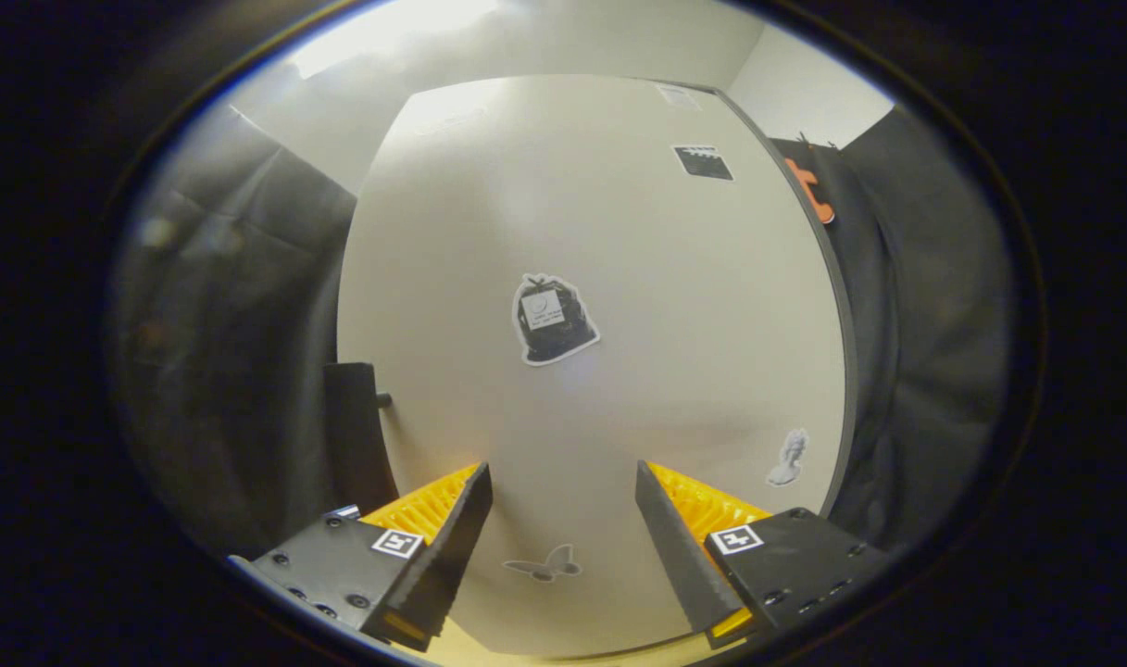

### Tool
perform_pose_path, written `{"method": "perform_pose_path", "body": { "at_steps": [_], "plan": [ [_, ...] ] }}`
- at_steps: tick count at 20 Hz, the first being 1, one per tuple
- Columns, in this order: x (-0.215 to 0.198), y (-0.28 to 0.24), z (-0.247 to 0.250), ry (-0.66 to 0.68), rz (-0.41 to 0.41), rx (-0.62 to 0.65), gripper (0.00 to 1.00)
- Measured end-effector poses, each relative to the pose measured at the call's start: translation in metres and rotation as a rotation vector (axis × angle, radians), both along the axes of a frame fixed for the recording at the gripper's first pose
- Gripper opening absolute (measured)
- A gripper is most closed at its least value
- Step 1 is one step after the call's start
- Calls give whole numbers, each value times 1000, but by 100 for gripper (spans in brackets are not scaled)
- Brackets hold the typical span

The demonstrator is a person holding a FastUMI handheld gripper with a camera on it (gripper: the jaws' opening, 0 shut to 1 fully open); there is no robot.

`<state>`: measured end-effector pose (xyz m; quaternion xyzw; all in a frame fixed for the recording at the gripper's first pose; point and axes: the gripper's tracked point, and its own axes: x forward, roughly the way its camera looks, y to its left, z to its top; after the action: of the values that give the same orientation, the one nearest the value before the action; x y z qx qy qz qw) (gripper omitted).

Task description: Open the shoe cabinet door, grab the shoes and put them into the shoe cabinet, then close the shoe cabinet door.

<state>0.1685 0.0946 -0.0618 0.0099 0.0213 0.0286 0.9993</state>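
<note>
Gripper view faces the pale cabinet door point(600, 371) straight on, its dark handle point(355, 426) just off the door's left edge. The gripper point(563, 482) points at the door, fingers spread wide, holding nothing between them.

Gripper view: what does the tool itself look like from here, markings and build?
The gripper has two wedge-shaped fingers with ribbed inner pads, standing apart with nothing between them. Each sits on a dark, flat block fixed with small screws, and each block carries a square black-and-white tag. I see no cables or sleeve.
</note>
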Motion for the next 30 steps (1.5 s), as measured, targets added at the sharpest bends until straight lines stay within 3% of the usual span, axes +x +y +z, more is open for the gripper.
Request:
{"method": "perform_pose_path", "body": {
  "at_steps": [19,25,30],
  "plan": [
    [7,1,0,-12,-78,-55,98],
    [-5,-59,30,-70,-161,-111,98],
    [-28,-143,59,-108,-216,-174,98]
  ]
}}
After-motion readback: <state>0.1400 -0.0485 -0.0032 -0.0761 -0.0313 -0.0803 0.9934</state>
